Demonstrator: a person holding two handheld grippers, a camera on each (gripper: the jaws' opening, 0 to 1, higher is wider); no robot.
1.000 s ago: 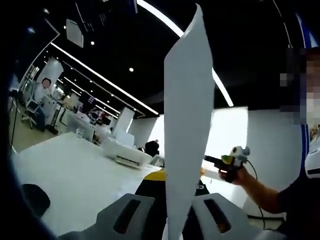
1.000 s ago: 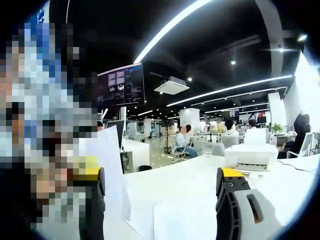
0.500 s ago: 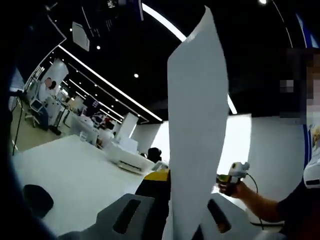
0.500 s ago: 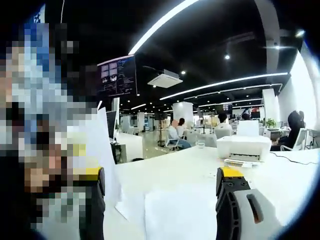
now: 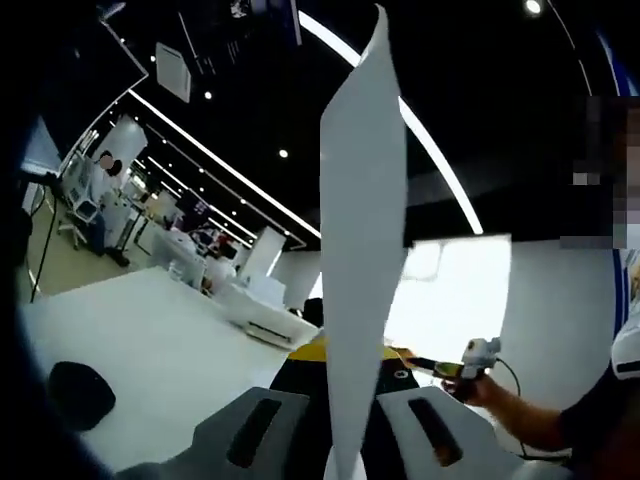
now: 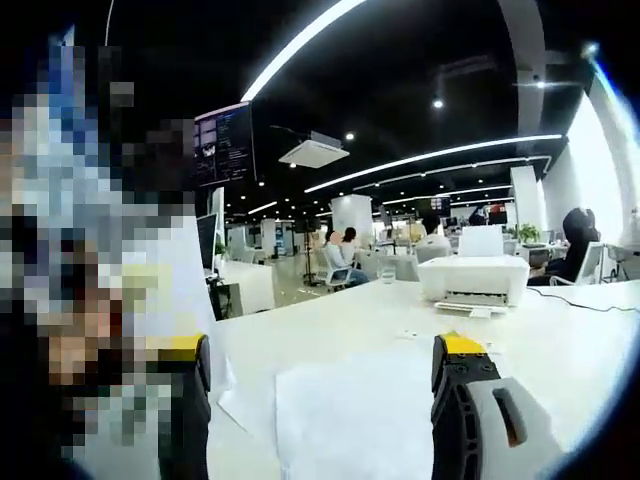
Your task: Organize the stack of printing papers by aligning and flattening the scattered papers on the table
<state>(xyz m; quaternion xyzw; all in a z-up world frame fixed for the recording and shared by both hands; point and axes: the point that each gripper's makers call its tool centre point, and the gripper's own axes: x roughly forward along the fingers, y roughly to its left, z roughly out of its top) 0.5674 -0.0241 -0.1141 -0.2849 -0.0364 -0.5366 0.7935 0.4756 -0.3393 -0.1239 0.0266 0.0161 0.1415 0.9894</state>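
Your left claw [image 5: 340, 440] is clenched on a sheet of paper [image 5: 360, 250], which stands upright between its jaws and rises well above the white desk [image 5: 150, 350]. You see that sheet nearly edge-on in the left gripper view, so its face and any creases are hard to judge, and its lower end is cut off by the picture's bottom edge.

Your right claw [image 6: 320, 420] is released, its jaws spread wide with nothing between them. Just beyond them, loose papers [image 6: 350, 410] lie flat on the desk [image 6: 560, 340], overlapping and out of line; their near edges run out of the right gripper view. In the left gripper view the right claw [image 5: 440, 367] shows small in your hand [image 5: 480, 385], too small to read its jaws.

A white printer [image 6: 472, 280] sits farther back on the desk. A dark object [image 5: 80, 392] at the desk's near edge is too shadowed to identify.
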